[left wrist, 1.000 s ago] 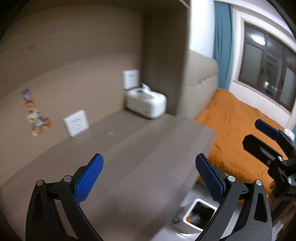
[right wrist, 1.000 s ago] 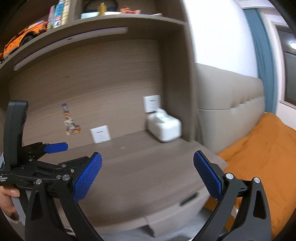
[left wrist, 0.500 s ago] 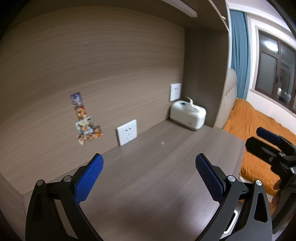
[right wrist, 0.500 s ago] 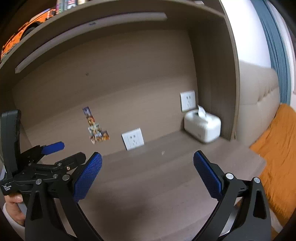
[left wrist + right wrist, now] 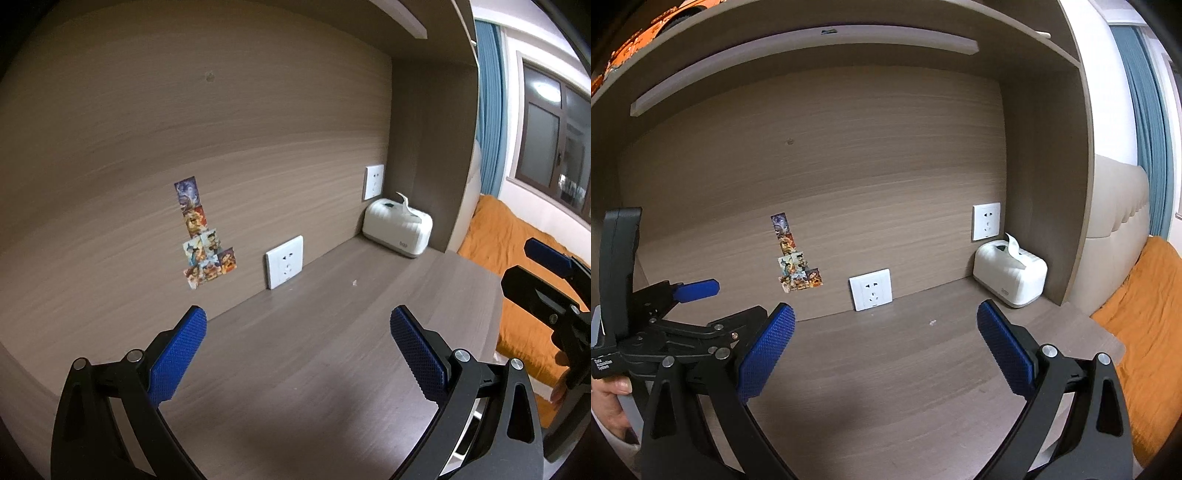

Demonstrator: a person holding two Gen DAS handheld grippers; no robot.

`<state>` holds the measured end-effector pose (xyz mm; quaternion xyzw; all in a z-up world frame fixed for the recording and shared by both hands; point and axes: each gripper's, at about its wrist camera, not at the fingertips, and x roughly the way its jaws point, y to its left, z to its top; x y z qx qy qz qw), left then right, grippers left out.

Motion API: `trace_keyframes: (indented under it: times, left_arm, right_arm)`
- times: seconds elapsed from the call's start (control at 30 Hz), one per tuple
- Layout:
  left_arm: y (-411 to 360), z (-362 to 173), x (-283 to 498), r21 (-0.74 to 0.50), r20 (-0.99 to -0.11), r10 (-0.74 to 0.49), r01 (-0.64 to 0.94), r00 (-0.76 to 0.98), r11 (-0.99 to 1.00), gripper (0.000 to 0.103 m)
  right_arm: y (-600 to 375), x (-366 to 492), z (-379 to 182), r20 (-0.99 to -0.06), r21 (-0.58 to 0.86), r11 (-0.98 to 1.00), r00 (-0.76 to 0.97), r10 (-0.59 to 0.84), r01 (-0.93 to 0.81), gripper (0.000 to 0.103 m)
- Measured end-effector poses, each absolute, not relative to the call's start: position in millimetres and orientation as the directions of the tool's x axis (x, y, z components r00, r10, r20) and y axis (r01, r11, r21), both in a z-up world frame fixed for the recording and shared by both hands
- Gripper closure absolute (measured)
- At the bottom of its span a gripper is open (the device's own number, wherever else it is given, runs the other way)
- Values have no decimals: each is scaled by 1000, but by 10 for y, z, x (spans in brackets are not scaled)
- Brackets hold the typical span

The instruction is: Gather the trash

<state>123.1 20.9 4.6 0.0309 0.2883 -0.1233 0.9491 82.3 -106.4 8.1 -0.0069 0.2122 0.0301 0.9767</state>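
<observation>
Left gripper [image 5: 297, 354], right gripper [image 5: 885, 349]: jaws wide, empty; speck [image 5: 932, 322], possibly crumb, on desk [image 5: 886, 387].

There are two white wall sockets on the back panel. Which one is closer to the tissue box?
The upper right socket, directly behind the tissue box in the corner. The other socket sits lower, near the desk surface.

Dim indoor light, lit from above; ceiling lamp reflected in far-right window [image 5: 546, 122]. Soft shadows near on desk [image 5: 886, 369]. Slight blur; strong fisheye bending, dark corners.
</observation>
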Motion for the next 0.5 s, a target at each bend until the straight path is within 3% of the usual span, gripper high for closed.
trace_keyframes:
  times: [0.5]
  left_arm:
    - [310, 36, 1300, -9, -556, -223, 262, 801, 965, 5]
  right_arm:
    - [-991, 910, 55, -417, -22, 999, 909, 21, -33, 5]
